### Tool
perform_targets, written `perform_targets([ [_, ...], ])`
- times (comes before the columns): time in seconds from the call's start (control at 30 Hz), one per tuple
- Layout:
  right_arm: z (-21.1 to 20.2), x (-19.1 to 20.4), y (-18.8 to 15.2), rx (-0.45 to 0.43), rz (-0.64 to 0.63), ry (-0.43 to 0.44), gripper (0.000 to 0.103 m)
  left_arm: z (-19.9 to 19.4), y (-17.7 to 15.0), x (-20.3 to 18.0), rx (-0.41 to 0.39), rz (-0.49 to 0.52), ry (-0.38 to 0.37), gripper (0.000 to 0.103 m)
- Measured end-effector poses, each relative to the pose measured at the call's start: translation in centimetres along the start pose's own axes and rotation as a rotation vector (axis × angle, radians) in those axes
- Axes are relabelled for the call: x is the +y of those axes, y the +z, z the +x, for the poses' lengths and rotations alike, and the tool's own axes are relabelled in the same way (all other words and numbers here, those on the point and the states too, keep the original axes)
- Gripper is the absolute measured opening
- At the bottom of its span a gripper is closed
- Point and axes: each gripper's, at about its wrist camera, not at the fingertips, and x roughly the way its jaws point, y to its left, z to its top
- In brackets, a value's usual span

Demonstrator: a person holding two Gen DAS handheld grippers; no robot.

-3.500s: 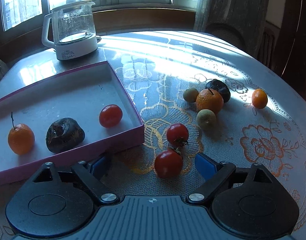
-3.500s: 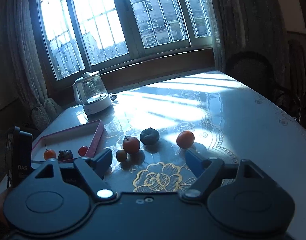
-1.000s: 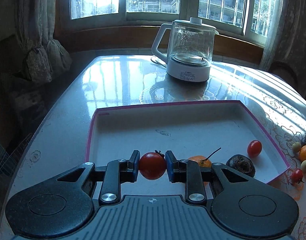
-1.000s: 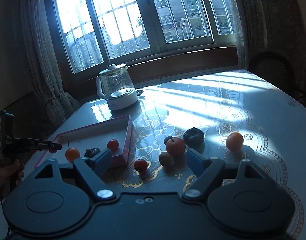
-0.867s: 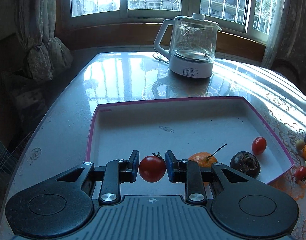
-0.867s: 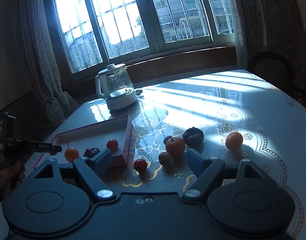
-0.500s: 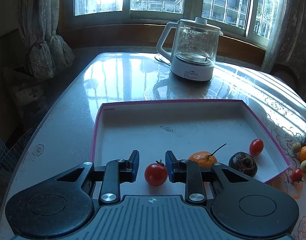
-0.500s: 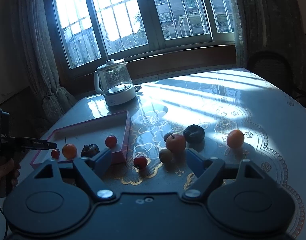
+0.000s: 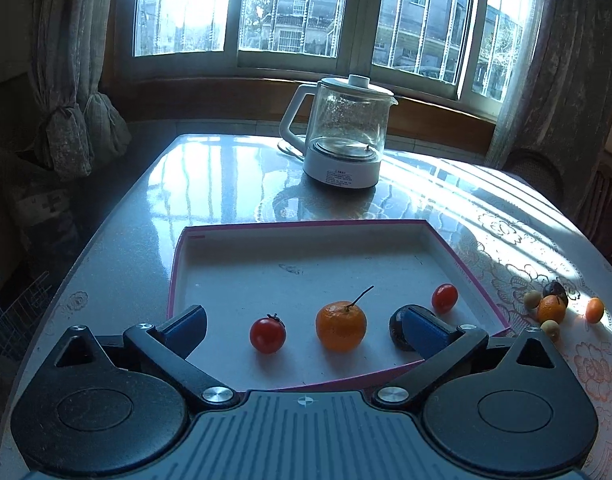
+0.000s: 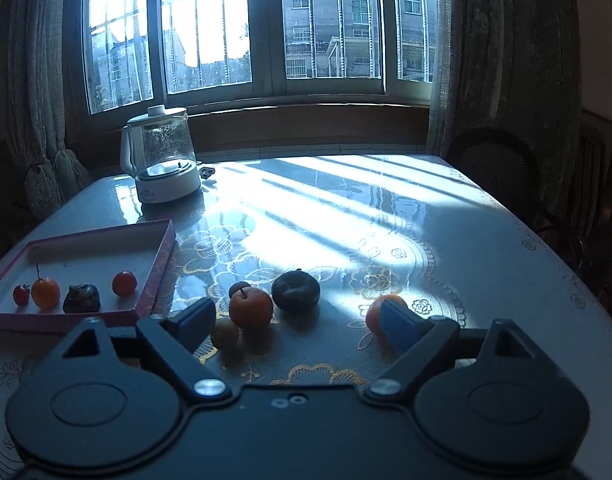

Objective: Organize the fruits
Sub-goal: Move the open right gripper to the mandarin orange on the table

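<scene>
Left gripper (image 9: pixel 301 330) spread wide, empty, above shallow pink-rimmed cardboard tray (image 9: pixel 306 225); small red cherry tomato (image 9: pixel 267 335) resting inside, between fingers. Right gripper (image 10: pixel 295 326) spread, empty, nearer loose cluster: stemmed round orange fruit (image 10: pixel 250 307) dead ahead, left of centre.

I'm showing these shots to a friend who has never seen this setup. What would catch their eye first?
Probably the pink-rimmed tray near the table's left edge, holding a row of four: a small red tomato, a stemmed orange, a dark wrinkled fruit and another tomato. Behind it a glass kettle stands against bright windows. To the right, loose fruit sits on the sunlit lace cloth, including a dark round fruit.
</scene>
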Motion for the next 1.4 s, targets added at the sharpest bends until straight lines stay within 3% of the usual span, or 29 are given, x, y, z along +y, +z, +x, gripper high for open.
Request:
perform_targets([
  [0.5,7.0,-3.2,-0.6,0.077,-0.142,-0.128,0.089,-1.3,-1.5,-0.2,0.037,-0.032,0.002,0.103],
  [0.6,7.6,-3.1,-0.8,0.083,-0.176,-0.144,0.102,-1.4,-1.7,-0.1,0.041,-0.049,0.003,0.103],
  [0.93,8.7,-3.6,-0.7,0.086,-0.166,-0.112,0.103,-1.2,-1.9,-0.1,0.049,-0.078,0.008,0.103],
  [1.0,9.0,-3.6,-0.8,0.093,-0.169,-0.112,0.100,-1.2,-2.0,-0.1,0.050,-0.080,0.006,0.103],
  [1.13,9.7,-4.1,-1.0,0.117,-0.152,-0.100,0.071,-1.1,-2.1,-0.3,0.057,-0.083,0.003,0.103],
  [1.3,9.8,-4.5,-0.8,0.119,-0.130,-0.087,0.071,-1.0,-2.1,-0.4,0.058,-0.085,0.001,0.103],
  [1.4,9.8,-4.7,-0.9,0.124,-0.113,-0.064,0.063,-0.9,-2.0,-0.4,0.056,-0.088,0.002,0.103],
])
